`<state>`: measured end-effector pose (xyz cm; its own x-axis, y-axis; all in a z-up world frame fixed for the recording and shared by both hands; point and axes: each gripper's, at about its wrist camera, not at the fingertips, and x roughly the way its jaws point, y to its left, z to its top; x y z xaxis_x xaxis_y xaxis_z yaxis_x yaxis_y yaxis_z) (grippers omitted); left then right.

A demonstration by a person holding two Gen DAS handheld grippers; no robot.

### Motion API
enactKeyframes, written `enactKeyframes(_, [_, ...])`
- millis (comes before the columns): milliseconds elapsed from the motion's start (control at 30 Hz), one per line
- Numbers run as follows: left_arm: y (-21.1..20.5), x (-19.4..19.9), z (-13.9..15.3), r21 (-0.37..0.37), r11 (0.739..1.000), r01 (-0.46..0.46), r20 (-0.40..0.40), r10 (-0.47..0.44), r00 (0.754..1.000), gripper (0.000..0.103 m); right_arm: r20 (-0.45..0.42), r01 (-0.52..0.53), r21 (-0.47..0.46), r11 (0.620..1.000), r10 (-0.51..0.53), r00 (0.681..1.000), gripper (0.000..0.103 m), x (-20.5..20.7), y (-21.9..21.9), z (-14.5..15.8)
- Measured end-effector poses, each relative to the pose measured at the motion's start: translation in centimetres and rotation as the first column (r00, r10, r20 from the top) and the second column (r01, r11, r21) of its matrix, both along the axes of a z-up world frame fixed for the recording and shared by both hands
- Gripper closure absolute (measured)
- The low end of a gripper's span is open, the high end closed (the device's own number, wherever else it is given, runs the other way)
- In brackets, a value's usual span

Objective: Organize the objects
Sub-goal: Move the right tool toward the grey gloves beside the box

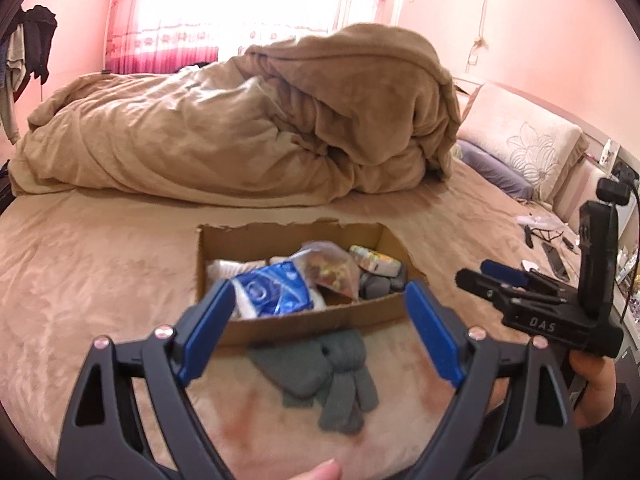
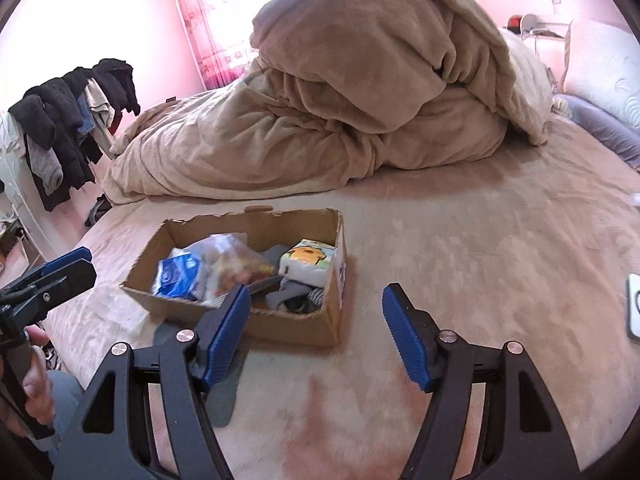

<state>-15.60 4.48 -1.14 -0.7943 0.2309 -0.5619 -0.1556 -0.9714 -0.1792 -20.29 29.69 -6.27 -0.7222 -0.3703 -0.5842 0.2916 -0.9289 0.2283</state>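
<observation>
A wide bed with a tan plush sheet [image 2: 460,240] carries everything here. Biggest thing on it is the heaped beige fleece duvet [image 1: 248,128], bunched up along the far edge of the bed. Over at the head end there's a cream pillow with an embroidered flower [image 1: 528,148] and a lilac pillow [image 1: 496,168] just in front of it.

Roughly mid-bed, a bit toward the near edge, sits an open brown cardboard box with torn flaps [image 1: 360,236]. Inside it: a blue-and-white plastic packet [image 1: 276,292] at the left end, a clear bag of colourful bits [image 1: 332,272] in the middle, a small white pack with a yellow cartoon face [image 2: 310,262] at the right end, and some grey fabric [image 2: 296,296] below that pack.

A pair of grey knitted gloves [image 1: 332,372] lies flat on the sheet, right up against the box's near wall, outside it. The gloves are not in either gripper.

The left gripper [image 1: 316,328] hangs above those gloves with its blue-padded fingers [image 1: 208,320] spread wide, nothing between them. The right gripper [image 2: 316,336] is likewise spread apart and empty, off the box's right corner.

A rack of dark clothes [image 2: 68,120] stands past the bed's left edge.
</observation>
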Motion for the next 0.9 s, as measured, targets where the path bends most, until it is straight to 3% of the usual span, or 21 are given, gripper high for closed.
enactKeyframes(233, [-1.8, 4.3, 1.3, 0.005, 1.000, -0.025, -0.022, 0.025, 0.999, 0.015, -0.059, 0.008, 0.020, 1.000, -0.007, 0.998, 0.031, 4.9, -0.5, 3.1])
enactKeyframes(433, [-3.0, 5.9, 0.6, 0.001, 0.999, -0.050, -0.008, 0.050, 0.999, 0.015, -0.070, -0.013, 0.045, 0.999, 0.016, 0.997, 0.031, 7.8, -1.5, 4.5])
enactKeyframes(900, [-5.9, 5.7, -4.5, -0.017, 0.994, -0.108, 0.086, 0.109, 0.990, 0.015, 0.001, -0.096, 0.103, 0.990, 0.096, 0.995, 0.031, 8.8, -5.5, 2.2])
